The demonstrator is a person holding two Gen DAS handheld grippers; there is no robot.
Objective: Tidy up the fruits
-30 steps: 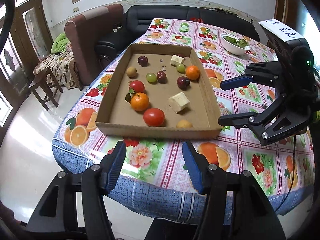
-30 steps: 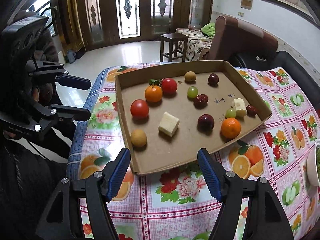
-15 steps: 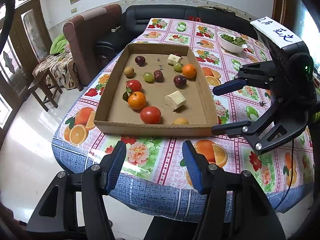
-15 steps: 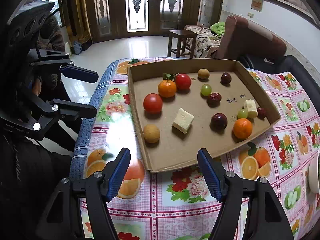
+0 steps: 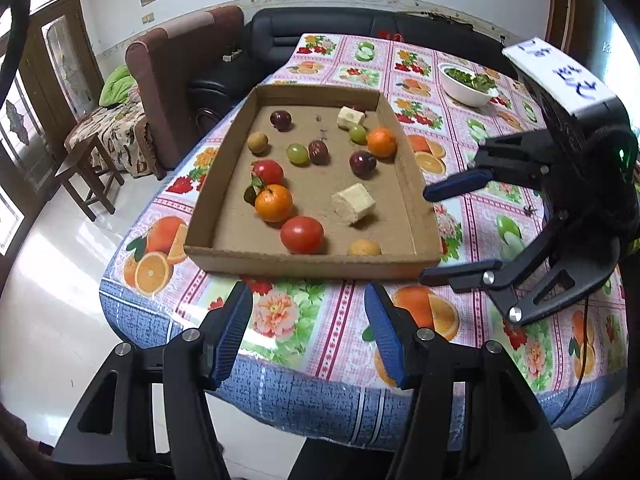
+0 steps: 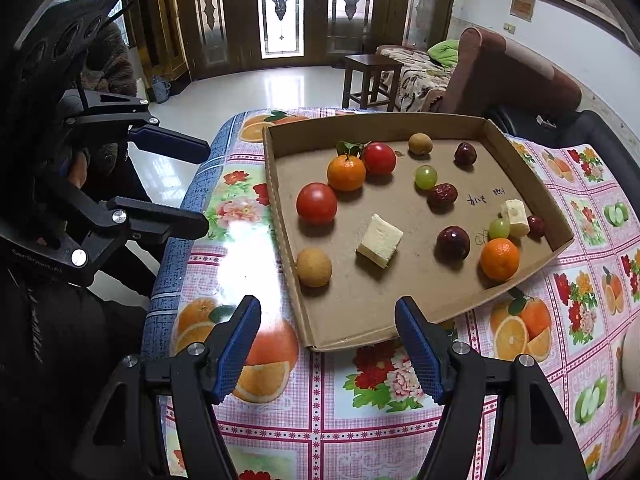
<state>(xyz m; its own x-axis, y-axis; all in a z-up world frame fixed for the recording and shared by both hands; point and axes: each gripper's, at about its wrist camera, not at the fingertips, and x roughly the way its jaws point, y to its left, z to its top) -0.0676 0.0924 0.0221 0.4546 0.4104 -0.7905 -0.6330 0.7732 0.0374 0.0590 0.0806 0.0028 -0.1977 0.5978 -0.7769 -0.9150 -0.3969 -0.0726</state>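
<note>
I hold my left gripper (image 5: 308, 328) level over the table edge, short of the near wall of the cardboard tray (image 5: 312, 262), its 2 blue-padded jaws spread wide with nothing between them. My right gripper (image 6: 328, 344) hangs above the tablecloth (image 6: 360, 420) off another side of the tray, aimed across it, equally wide apart and empty. Neither touches the tray or any fruit.

Every fruit lies inside the tray. Seen from my right gripper, a tomato (image 6: 317, 203) sits near the tray's left wall, with a leafy orange (image 6: 346, 173) and a second tomato (image 6: 379, 158) touching each other behind it. A tan round fruit (image 6: 314, 267) lies nearest the front left corner, a pale cheese-like block (image 6: 380, 240) mid-tray, and a second orange (image 6: 499, 259) by the right wall.

Only the left view shows a white bowl of greens (image 5: 469, 87) on the table beyond the tray, plus my right gripper's body with its handwritten label (image 5: 560, 80). Only the right view shows handwriting on the tray floor and the glazed doors (image 6: 280, 8) behind the tray.
</note>
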